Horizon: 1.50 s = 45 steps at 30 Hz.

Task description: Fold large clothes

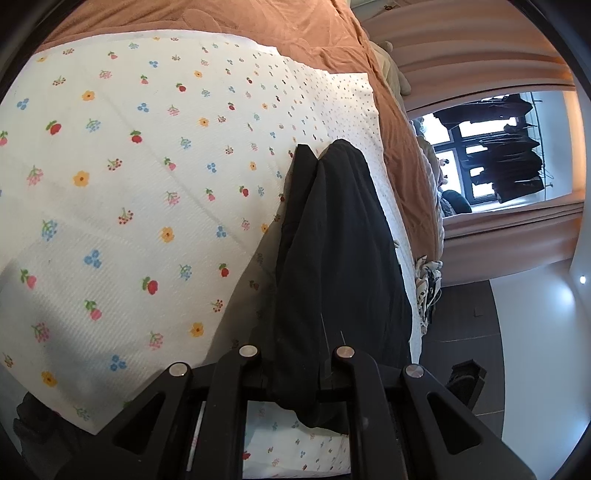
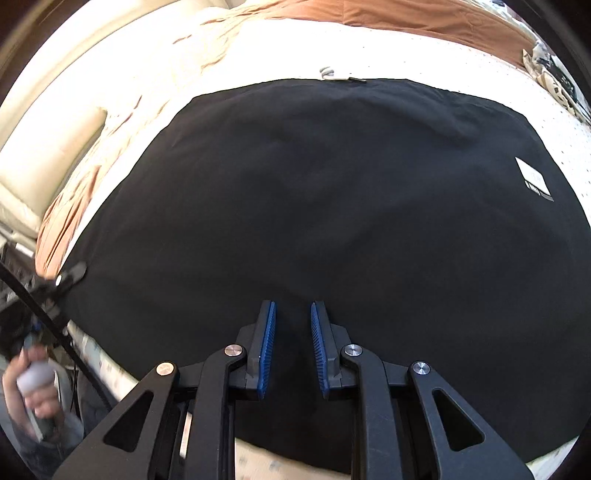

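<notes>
Garment: black garment (image 2: 332, 206) is lying spread over the bed's floral sheet (image 1: 110, 184), its far hem running straight toward the brown blanket (image 1: 258, 22).
Progress: judging by the flat spread, folding is only beginning (no finished fold is showing).
Left gripper (image 1: 295, 373): jaws are clamping a bunched edge of the garment near the bed's side edge.
Right gripper (image 2: 291, 350): blue pads (image 2: 267, 347) are standing slightly apart, with dark cloth between them; whether they are pinching it, I cannot tell.
Edges: a white label (image 2: 533, 179) is sitting near the garment's right edge.
Room: bare sheet is offering open space beyond the far hem.
</notes>
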Each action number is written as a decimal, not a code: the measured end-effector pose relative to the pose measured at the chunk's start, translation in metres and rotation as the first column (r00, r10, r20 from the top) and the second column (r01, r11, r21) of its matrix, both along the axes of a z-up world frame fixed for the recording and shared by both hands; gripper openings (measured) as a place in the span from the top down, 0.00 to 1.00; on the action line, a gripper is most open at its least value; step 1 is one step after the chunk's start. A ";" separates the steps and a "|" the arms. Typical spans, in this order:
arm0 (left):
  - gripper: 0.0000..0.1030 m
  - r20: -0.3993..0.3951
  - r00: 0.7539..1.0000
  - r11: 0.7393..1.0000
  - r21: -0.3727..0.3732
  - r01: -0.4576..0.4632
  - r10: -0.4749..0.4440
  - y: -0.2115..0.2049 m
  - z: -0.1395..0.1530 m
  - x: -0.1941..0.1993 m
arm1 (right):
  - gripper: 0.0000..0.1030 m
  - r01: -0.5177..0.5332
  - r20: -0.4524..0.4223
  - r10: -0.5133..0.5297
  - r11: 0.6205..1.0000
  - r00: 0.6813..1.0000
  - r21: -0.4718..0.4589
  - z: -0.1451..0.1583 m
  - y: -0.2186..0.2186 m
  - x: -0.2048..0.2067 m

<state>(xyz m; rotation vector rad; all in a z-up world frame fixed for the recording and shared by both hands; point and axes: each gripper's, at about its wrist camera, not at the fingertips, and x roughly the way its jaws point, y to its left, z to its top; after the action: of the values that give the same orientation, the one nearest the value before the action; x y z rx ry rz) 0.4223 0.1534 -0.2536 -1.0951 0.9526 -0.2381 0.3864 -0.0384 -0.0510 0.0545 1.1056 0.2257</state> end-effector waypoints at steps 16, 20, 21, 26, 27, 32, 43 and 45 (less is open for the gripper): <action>0.87 -0.060 0.998 0.999 -0.016 -0.037 0.036 0.001 -0.007 -0.003 | 0.84 0.098 -0.001 -0.098 0.995 0.995 -0.019 -0.022 0.003 0.125; 0.87 -0.070 0.997 0.999 -0.022 -0.041 0.039 0.001 -0.009 -0.002 | 0.84 0.127 0.012 -0.126 0.990 0.992 -0.063 -0.028 0.005 0.154; 0.87 -0.072 0.997 0.999 -0.022 -0.040 0.039 0.001 -0.009 -0.002 | 0.84 0.136 0.012 -0.135 0.989 0.991 -0.066 -0.030 0.005 0.162; 0.87 -0.079 0.996 0.999 -0.029 -0.045 0.042 0.001 -0.011 -0.001 | 0.84 0.148 0.005 -0.148 0.986 0.989 -0.073 -0.039 0.009 0.197; 0.87 -0.079 0.996 0.999 -0.029 -0.045 0.042 0.000 -0.011 0.000 | 0.84 0.152 0.001 -0.153 0.986 0.988 -0.071 -0.042 0.009 0.204; 0.87 -0.080 0.996 0.998 -0.032 -0.045 0.042 0.000 -0.010 0.000 | 0.84 0.143 -0.026 -0.145 0.986 0.989 -0.088 -0.051 0.017 0.223; 0.87 -0.011 1.000 0.998 -0.062 -0.028 0.028 -0.002 0.004 0.002 | 0.84 0.044 -0.101 -0.048 0.998 0.994 -0.036 -0.040 -0.007 0.167; 0.87 0.015 1.000 0.997 -0.071 -0.017 0.018 -0.003 0.012 0.005 | 0.84 0.026 -0.117 -0.027 1.000 0.993 -0.010 -0.043 -0.011 0.153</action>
<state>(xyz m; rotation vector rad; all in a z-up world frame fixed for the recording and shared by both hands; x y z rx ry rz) 0.4272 0.1506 -0.2412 -1.1643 0.9265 -0.2671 0.5397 -0.0491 -0.0939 0.0755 1.2224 0.1954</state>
